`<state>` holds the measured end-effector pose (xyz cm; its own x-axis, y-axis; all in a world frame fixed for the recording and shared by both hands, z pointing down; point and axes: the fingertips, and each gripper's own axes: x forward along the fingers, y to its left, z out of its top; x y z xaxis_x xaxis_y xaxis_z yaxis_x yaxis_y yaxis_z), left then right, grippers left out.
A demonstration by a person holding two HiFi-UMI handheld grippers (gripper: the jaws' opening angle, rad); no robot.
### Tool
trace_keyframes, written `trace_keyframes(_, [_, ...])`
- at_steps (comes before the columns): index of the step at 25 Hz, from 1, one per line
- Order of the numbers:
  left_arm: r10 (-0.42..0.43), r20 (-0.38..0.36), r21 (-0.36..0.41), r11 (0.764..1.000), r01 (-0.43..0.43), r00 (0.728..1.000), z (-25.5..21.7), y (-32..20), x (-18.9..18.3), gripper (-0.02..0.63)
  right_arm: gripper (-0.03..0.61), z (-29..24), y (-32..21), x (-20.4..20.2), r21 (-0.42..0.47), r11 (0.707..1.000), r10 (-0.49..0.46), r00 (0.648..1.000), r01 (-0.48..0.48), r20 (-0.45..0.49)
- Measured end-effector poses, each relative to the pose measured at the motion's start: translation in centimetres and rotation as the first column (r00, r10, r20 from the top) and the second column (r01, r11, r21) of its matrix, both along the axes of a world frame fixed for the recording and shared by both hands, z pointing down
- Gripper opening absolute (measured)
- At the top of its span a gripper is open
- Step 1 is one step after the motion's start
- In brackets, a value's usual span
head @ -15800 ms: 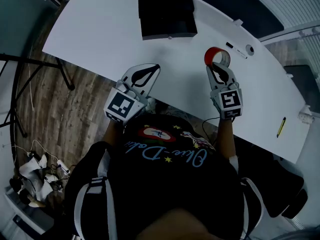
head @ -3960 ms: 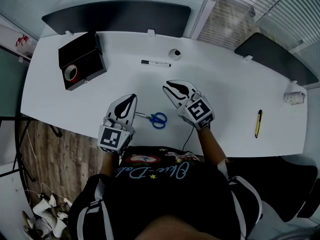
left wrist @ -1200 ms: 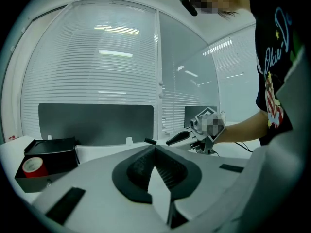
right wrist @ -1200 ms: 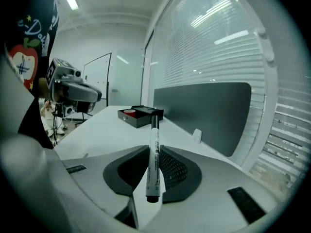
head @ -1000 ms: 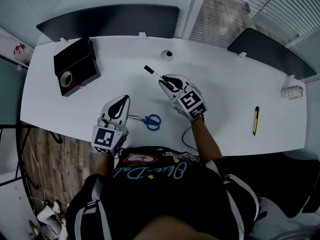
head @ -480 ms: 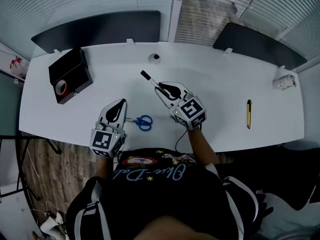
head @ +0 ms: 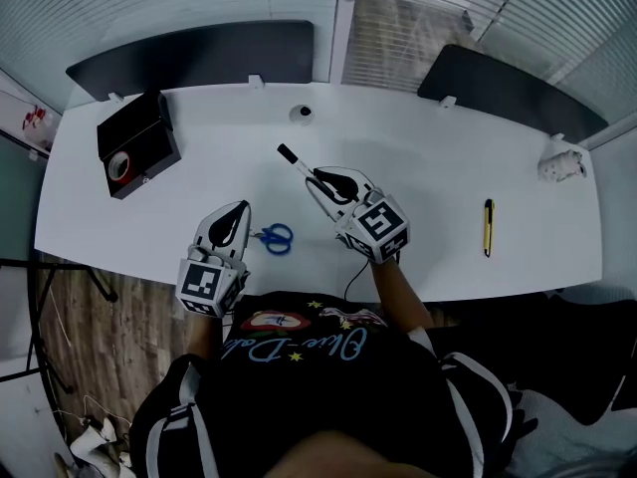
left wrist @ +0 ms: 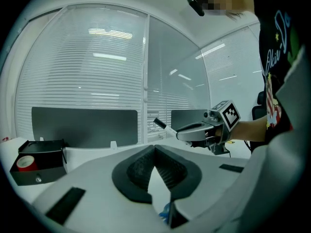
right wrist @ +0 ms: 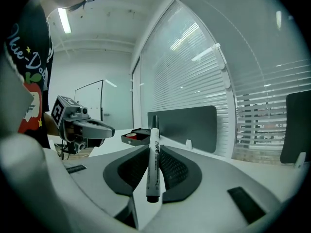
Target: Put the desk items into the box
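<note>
A long white desk (head: 428, 157) runs under slatted window blinds, with two dark panels standing along its far edge. At the desk's far left corner sits the open black box (head: 139, 129), and inside it lies a roll of red tape (head: 117, 165), the only thing visible in the box.

The right gripper (head: 317, 177) is held over the middle of the desk. Its jaws are clamped on a white marker (right wrist: 153, 164), which runs lengthwise between the pads. The marker's black capped end pokes out past the tips, aimed toward the box side of the desk. The marker is clear of the desk surface and well apart from the box.

The left gripper (head: 239, 212) hangs near the front edge. Its jaw tips meet with nothing between them. A pair of blue-handled scissors (head: 273, 235) lies on the desk just beside its tips, on the right.

A yellow and black pen (head: 487, 227) lies far to the right. A small round object (head: 302, 114) sits near the far edge, and a crumpled white object (head: 557, 164) rests at the far right corner.
</note>
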<state>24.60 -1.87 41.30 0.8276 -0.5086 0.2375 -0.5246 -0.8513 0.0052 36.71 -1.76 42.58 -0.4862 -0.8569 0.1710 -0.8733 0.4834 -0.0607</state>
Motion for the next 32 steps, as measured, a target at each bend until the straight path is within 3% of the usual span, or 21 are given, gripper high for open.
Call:
trace_keyframes(7, [-0.036, 0.005, -0.014, 0.999, 0.036, 0.999, 0.1, 1.2, -0.2, -0.003, 0.069, -0.6, 1.3, 0.3, 0.022, 1.000, -0.012, 0.998, 0.010, 0.064])
trace_keyframes(20, [0.040, -0.021, -0.003, 0.999, -0.040, 0.999, -1.2, 2.2, 1.4, -0.003, 0.069, -1.3, 3.1, 0.4, 0.023, 1.000, -0.005, 0.993, 0.002, 0.118])
trace_keyframes(32, [-0.063, -0.022, 0.006, 0.998, 0.063, 0.998, -0.8, 0.9, -5.6, -0.003, 0.069, -1.4, 1.2, -6.4, 0.023, 0.995, -0.099, 0.987, 0.096, 0.127])
